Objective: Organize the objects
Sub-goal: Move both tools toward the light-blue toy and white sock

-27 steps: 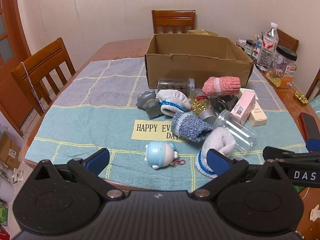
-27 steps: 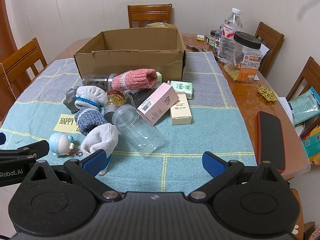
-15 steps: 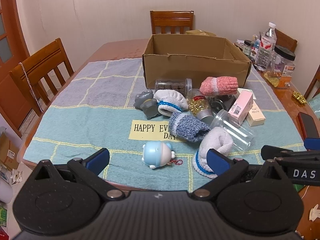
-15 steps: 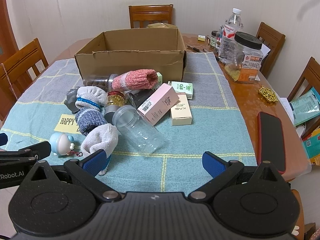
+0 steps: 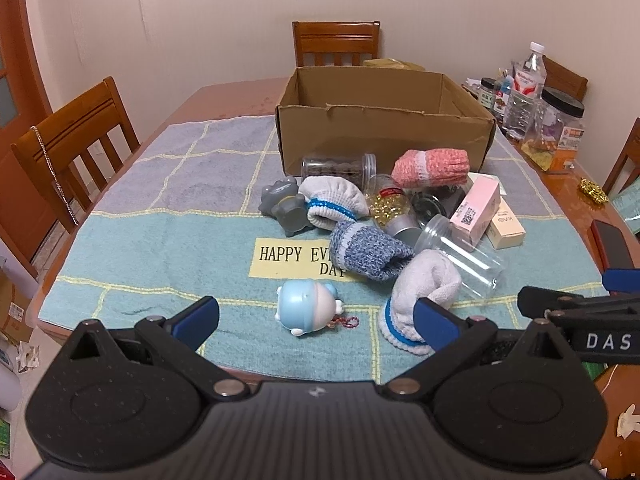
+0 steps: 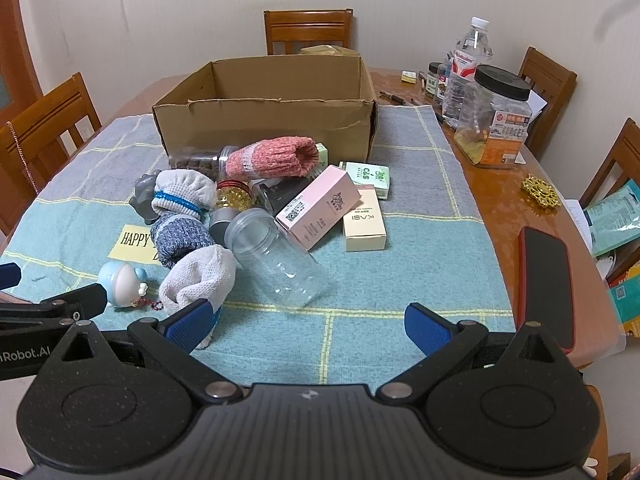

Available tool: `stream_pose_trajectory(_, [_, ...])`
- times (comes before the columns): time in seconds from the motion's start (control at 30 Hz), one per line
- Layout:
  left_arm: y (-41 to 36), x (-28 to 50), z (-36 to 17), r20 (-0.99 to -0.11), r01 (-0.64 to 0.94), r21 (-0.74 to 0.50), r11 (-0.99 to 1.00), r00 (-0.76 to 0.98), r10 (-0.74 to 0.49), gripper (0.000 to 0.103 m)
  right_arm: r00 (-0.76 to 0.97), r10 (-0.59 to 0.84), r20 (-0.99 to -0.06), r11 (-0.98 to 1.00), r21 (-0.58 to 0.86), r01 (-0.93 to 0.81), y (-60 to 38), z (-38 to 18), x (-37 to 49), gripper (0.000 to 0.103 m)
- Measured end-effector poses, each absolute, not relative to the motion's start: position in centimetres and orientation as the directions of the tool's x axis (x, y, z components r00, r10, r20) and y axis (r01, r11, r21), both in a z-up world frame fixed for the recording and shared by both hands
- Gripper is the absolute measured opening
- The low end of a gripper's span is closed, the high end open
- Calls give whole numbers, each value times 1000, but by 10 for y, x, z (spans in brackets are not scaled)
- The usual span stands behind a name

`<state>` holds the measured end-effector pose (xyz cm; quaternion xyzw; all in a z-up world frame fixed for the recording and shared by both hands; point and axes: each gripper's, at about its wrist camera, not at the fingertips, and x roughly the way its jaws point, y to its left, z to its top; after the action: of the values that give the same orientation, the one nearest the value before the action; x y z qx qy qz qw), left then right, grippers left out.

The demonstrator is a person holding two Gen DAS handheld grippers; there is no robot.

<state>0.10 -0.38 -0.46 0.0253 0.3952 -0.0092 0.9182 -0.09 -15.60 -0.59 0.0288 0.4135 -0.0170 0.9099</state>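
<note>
Both claws spread wide, nothing pinched: left gripper [image 5: 316, 316], right gripper [image 6: 308, 326]. The clutter sits before the open brown cardboard box [image 6: 264, 120]: cream carton reading "KASI" [image 6: 365, 224], pink QR-coded carton [image 6: 318, 212], yellow "HAPPY...DAY" patch [image 5: 294, 256].

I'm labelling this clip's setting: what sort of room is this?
Probably a home dining room: wooden dining chairs surround a wooden table with a checked towel cloth, and food jars stand on it.
</note>
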Motion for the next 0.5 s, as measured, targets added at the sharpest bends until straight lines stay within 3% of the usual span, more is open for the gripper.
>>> stream_pose_trajectory(0.5, [2, 10, -17, -760, 47, 60, 997, 650, 15, 102, 636, 21, -771, 997, 62, 42, -160, -8, 1, 103])
